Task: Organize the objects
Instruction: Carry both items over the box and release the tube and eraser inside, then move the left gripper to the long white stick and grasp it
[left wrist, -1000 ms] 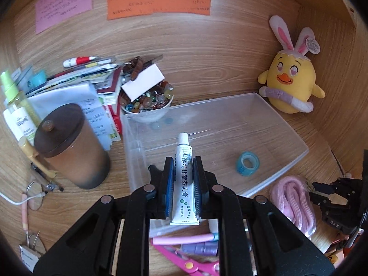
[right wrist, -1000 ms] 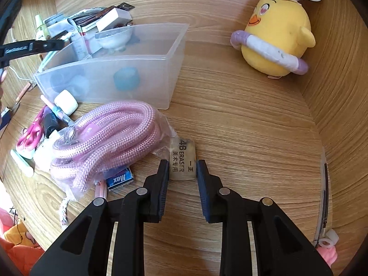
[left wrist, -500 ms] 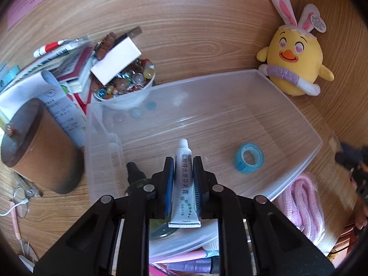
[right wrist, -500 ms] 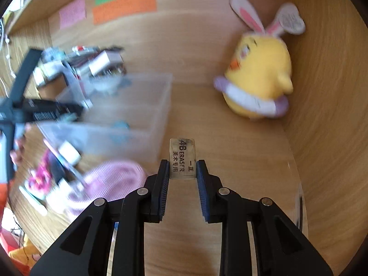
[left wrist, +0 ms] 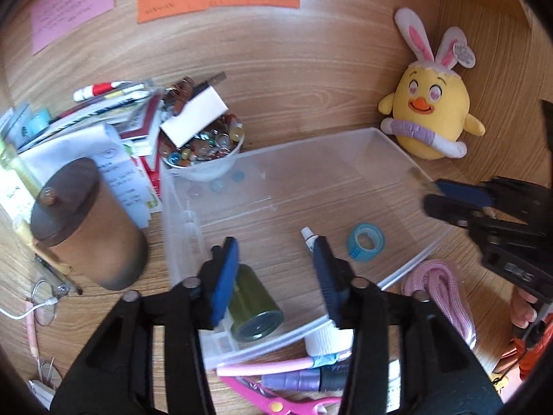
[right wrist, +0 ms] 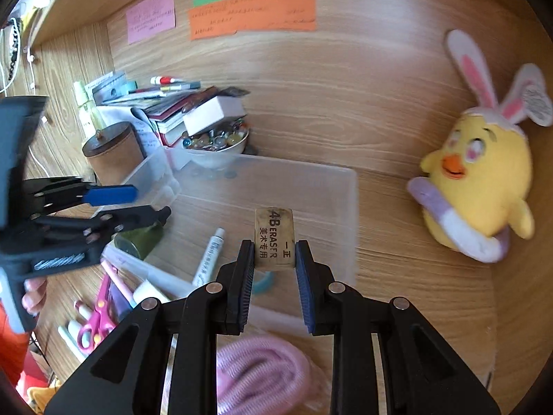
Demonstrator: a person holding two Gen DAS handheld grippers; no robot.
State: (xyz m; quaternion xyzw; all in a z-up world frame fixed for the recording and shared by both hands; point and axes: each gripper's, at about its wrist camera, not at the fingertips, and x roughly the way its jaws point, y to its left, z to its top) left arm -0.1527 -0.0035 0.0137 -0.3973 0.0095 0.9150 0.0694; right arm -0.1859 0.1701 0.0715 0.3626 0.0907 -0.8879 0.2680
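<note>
A clear plastic bin (left wrist: 397, 145) (right wrist: 349, 186) lies on the wooden desk. In it are a white ointment tube (left wrist: 308, 238) (right wrist: 209, 256), a blue tape roll (left wrist: 365, 242) and a dark green jar (left wrist: 255, 307). My left gripper (left wrist: 276, 269) is open and empty over the bin's near side; it shows in the right wrist view (right wrist: 138, 204) too. My right gripper (right wrist: 273, 266) is shut on a tan 4B eraser (right wrist: 275, 237) and holds it above the bin's near right part; it also shows in the left wrist view (left wrist: 435, 195).
A yellow chick plush (left wrist: 432, 114) (right wrist: 484, 180) sits right of the bin. A bowl of beads (left wrist: 204, 152), stacked papers and a brown lidded canister (left wrist: 86, 221) stand to the left. Pink rope (right wrist: 259, 377), pink scissors (left wrist: 276, 403) and pens lie in front.
My left gripper opened and the ointment tube dropped into the bin. My right gripper carried the eraser leftward over the bin.
</note>
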